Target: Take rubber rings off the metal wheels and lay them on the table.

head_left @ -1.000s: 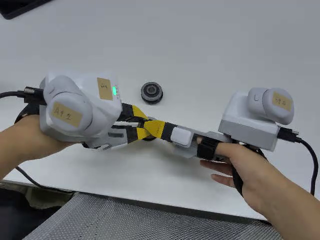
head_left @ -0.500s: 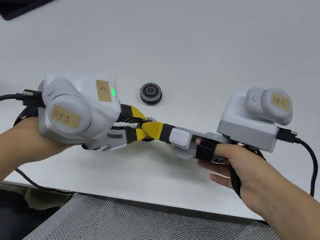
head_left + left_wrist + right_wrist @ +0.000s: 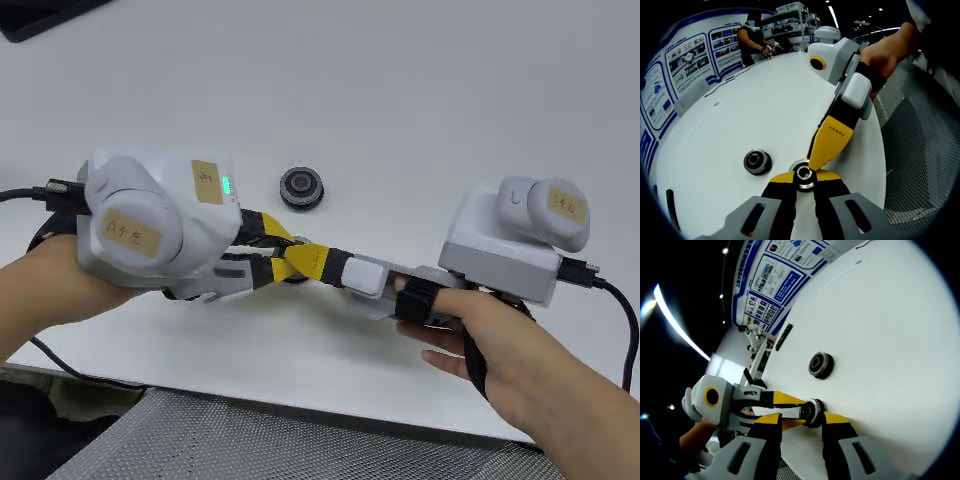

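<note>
Near the front edge of the white desk (image 3: 420, 120), my left gripper (image 3: 803, 177) is clenched on a small silver metal wheel (image 3: 803, 172). My right gripper (image 3: 805, 418) stands at its black rubber ring (image 3: 818, 403), but I cannot tell if it grips. Farther in lies a second ringed wheel (image 3: 301, 186). No ring lies free, so I judge both are left to do.

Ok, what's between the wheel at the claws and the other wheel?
Nothing: in the left gripper view, bare white table separates the wheel at the claws from the other wheel. The right gripper view shows the same.
</note>
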Motion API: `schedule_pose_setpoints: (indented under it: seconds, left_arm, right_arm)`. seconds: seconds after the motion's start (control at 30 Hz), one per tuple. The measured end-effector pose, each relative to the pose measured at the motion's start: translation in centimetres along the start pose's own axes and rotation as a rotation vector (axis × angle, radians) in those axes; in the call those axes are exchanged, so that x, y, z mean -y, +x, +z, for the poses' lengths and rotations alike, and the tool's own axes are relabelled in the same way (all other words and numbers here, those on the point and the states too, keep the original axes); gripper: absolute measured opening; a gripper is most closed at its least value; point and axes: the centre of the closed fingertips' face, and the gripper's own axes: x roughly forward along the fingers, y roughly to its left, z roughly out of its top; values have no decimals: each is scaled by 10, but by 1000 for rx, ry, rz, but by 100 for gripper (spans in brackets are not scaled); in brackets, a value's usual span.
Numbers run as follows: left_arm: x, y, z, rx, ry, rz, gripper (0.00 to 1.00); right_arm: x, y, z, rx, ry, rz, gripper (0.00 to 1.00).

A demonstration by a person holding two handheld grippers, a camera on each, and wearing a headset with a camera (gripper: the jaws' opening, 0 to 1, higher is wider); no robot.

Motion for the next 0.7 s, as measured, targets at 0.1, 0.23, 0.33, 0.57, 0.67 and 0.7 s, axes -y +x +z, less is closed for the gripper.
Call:
schedule_pose_setpoints:
  seconds: [0.1, 0.23, 0.33, 0.57, 0.67, 0.7]
  left_arm:
    - [0, 0, 0, 0, -1, 0, 13]
    - [0, 0, 0, -1, 0, 0, 13]
    - [1, 0, 0, -3, 0, 1, 13]
    - [1, 1, 1, -3, 0, 1, 13]
    - [1, 1, 1, -3, 1, 0, 13]
    - [1, 1, 1, -3, 0, 1, 13]
  right_arm:
    - [1, 0, 1, 3, 1, -3, 32]
    - [3, 2, 0, -6, -7, -6, 33]
    - [2, 3, -1, -10, -4, -8, 34]
    - [3, 2, 3, -9, 19, 4, 33]
    - [3, 1, 2, -10, 27, 5, 33]
    - [3, 1, 2, -11, 27, 6, 33]
